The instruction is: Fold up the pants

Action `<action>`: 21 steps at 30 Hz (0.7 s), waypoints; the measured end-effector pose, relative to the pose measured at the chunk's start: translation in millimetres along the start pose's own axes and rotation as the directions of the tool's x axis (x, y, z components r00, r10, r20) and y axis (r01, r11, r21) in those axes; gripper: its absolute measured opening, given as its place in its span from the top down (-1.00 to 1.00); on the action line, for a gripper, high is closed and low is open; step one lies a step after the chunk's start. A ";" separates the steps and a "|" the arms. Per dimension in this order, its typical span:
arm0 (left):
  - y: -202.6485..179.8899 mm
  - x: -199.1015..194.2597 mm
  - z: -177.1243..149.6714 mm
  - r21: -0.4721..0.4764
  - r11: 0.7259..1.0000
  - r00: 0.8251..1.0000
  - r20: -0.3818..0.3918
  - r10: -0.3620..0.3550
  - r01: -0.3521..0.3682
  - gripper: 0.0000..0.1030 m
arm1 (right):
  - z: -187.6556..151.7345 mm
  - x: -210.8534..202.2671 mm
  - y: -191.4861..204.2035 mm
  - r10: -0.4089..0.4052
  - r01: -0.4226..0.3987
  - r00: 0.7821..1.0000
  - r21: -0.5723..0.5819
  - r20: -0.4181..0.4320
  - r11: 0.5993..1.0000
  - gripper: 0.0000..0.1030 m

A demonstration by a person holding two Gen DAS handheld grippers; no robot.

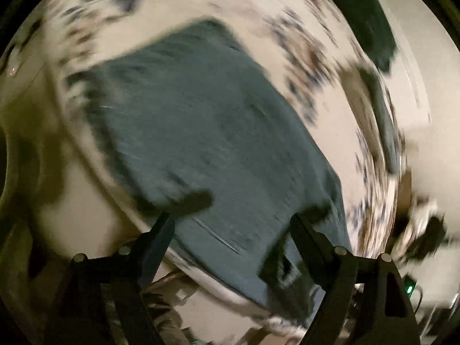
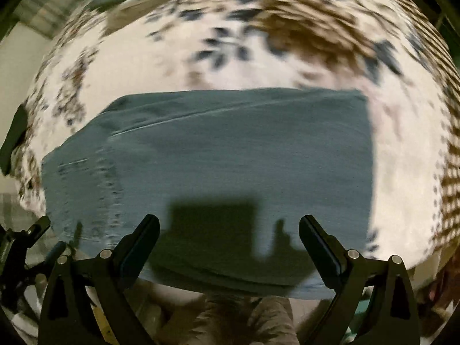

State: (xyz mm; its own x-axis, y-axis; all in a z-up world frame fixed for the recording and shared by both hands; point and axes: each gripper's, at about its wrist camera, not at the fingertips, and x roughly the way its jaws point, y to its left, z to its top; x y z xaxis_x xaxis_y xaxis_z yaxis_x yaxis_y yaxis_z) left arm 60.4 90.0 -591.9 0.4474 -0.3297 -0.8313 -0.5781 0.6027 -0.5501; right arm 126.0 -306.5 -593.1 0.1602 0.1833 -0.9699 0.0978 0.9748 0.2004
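Grey-blue pants (image 1: pixel 207 132) lie folded into a flat block on a white bedsheet with a brown and blue leaf print (image 1: pixel 310 57). Both views are motion-blurred. My left gripper (image 1: pixel 233 218) is open and empty, held above the near edge of the pants. In the right wrist view the pants (image 2: pixel 235 155) fill the middle, with a seam running across the top layer. My right gripper (image 2: pixel 230 224) is open and empty over the pants' near edge, and its shadow falls on the cloth.
The printed sheet (image 2: pixel 230 43) spreads all around the pants. A dark cloth (image 1: pixel 371 26) lies at the far right in the left wrist view. The other gripper (image 2: pixel 26 247) shows at the lower left of the right wrist view. The bed edge runs below the pants.
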 end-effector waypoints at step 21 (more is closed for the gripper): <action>90.3 11.7 51.0 -0.228 0.969 0.986 0.155 -0.056 0.091 -0.59 | -4.3 55.1 69.3 0.002 -0.005 0.999 -0.068 -0.044 0.998 -0.93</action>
State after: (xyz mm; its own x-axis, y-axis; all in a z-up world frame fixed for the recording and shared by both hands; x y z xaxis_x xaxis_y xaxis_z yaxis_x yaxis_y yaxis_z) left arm 48.2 177.7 -647.2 0.5796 -0.2461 -0.7769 -0.6753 0.3885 -0.6269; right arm 137.4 -228.3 -633.2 0.1175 0.1903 -0.9747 0.0302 0.9803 0.1951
